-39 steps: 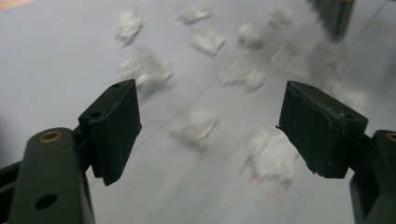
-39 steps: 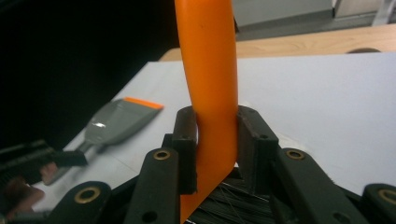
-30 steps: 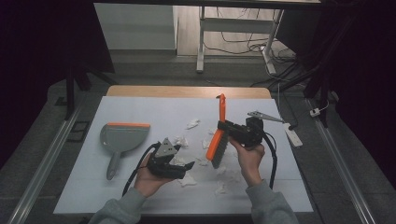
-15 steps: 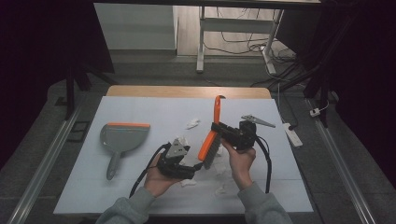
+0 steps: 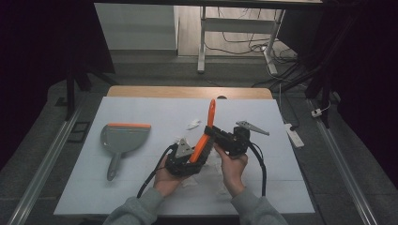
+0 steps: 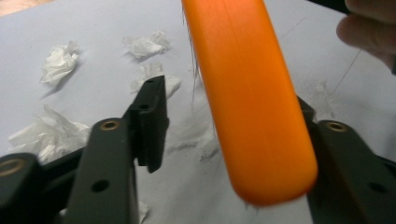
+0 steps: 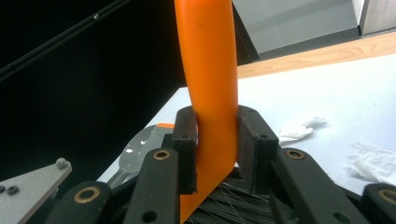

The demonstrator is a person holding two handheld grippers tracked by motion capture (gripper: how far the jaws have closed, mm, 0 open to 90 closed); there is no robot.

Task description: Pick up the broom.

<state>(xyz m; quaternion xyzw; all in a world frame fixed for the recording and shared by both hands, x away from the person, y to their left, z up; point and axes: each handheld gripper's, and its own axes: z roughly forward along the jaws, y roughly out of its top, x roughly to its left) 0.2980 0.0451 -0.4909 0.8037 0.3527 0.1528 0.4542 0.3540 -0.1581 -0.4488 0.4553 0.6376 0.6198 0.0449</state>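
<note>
An orange-handled brush point(image 5: 205, 135) stands tilted above the white table point(image 5: 141, 192), handle tip up. My right gripper point(image 5: 210, 139) is shut on its handle point(image 7: 208, 70), with dark bristles point(image 7: 233, 203) below the jaws. My left gripper point(image 5: 198, 161) is open, and the brush's rounded orange lower end point(image 6: 254, 107) sits between its jaws, close against the right one. One of its fingers point(image 6: 149, 119) stands apart on the left. A grey dustpan point(image 5: 122, 137) with an orange lip lies at the left. Crumpled white paper scraps point(image 6: 58, 63) are scattered on the table.
More paper scraps point(image 5: 192, 124) lie around and under the hands, others point(image 7: 299, 129) beyond the right gripper. The dustpan point(image 7: 137, 151) shows behind the right jaws. A white power strip point(image 5: 293, 134) lies off the table's right edge. A wooden strip point(image 5: 187, 92) lines the far edge.
The two hands have come together at mid-table. The right gripper carried the brush left and nearer; the left gripper moved right, so the brush's lower end now sits between its open jaws.
</note>
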